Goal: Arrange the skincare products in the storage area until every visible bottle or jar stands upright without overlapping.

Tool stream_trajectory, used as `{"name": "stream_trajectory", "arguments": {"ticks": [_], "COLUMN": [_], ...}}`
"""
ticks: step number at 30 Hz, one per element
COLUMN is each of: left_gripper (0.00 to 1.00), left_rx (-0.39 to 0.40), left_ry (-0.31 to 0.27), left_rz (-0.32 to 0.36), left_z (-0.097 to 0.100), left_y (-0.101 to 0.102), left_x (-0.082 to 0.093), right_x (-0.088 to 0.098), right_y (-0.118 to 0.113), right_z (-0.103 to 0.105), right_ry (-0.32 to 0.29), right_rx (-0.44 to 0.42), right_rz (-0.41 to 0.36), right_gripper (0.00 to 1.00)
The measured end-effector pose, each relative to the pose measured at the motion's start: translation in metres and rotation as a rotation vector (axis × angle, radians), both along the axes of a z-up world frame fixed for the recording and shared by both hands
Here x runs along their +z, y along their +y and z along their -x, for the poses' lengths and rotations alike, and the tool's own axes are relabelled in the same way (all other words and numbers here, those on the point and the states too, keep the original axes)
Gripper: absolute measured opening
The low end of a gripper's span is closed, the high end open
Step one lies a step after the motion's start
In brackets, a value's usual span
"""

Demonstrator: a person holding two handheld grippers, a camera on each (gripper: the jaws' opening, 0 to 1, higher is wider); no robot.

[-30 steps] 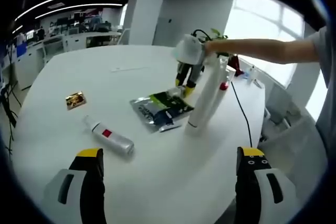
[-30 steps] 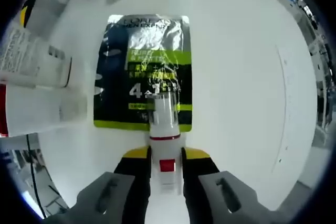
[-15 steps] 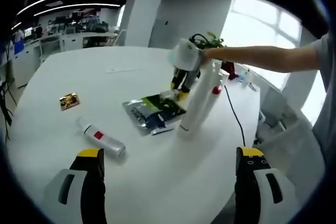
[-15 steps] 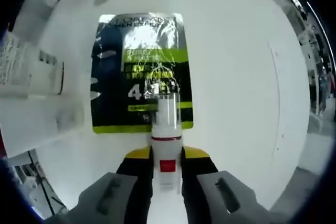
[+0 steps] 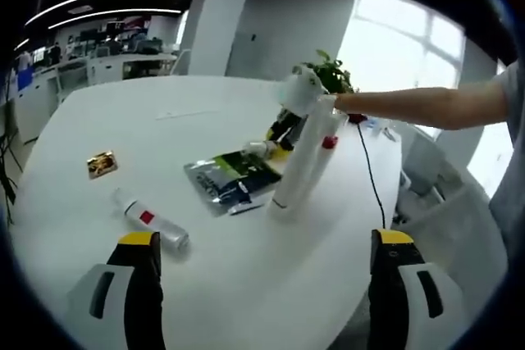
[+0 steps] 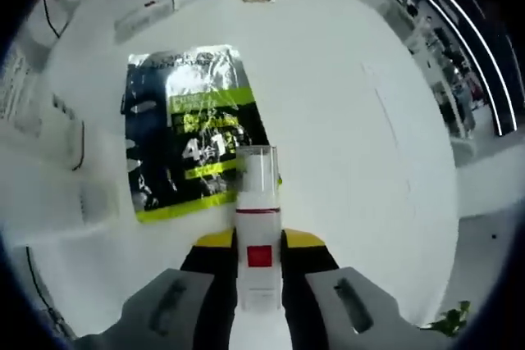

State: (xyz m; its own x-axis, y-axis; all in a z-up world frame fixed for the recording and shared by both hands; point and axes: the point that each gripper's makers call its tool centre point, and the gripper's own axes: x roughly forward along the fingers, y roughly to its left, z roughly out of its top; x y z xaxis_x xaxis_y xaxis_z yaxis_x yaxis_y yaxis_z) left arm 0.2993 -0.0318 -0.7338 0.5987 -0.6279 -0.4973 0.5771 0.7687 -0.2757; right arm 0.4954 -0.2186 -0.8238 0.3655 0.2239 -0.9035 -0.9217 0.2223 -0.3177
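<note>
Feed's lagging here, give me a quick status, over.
Right gripper shut on small bottle, above the sachet. Left gripper open, empty. Tall tube upright; another bottle lying flat.

In the left gripper view we are seeing bare desk [image 5: 246, 276] stretching from our jaws up to the middle of the frame. A lying bottle [image 5: 150, 220] is blocking the lower left, a flat sachet [image 5: 230, 179] and a tall white tube [image 5: 297, 163] are crowding the centre, and a small packet [image 5: 102, 164] is sitting well apart at left. In the right gripper view the whole right half is lying open.
</note>
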Motion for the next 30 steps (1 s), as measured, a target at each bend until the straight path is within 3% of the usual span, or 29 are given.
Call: {"name": "stream_trajectory", "arguments": {"ticks": [3,6,10,13,18,21,27,30], "left_gripper": [0.99,0.99,0.98,0.97,0.97,0.98,0.98,0.96], "left_rx": [-0.004,-0.011,-0.021,-0.033,-0.071,-0.077,-0.057,-0.056], "left_ry": [0.001,-0.003,-0.021,-0.044,-0.037,-0.030,-0.038,-0.035], "left_rz": [-0.001,0.001,-0.006,0.000,-0.006,-0.011,0.023,0.035], "left_z": [0.000,-0.002,-0.003,-0.003,0.006,0.008,0.004,0.003], "left_y": [0.000,0.001,-0.004,-0.010,-0.022,-0.026,-0.023,-0.022], "left_x": [0.000,0.001,0.005,0.011,0.008,0.008,0.014,0.014], "right_x": [0.005,0.023,0.038,0.043,0.053,0.064,0.072,0.070], "right_y": [-0.005,-0.017,-0.025,-0.024,-0.029,-0.039,-0.063,-0.065], "right_z": [0.003,0.004,0.022,0.040,0.073,0.086,0.114,0.131], "right_ry": [-0.025,-0.073,-0.085,-0.057,-0.091,-0.110,-0.110,-0.109], "right_rx": [-0.064,-0.156,-0.239,-0.266,-0.275,-0.299,-0.386,-0.387], "right_rz": [-0.080,-0.199,-0.330,-0.417,-0.434,-0.482,-0.537,-0.542], "right_gripper": [0.18,0.18,0.18,0.18,0.18,0.18,0.18,0.19]}}
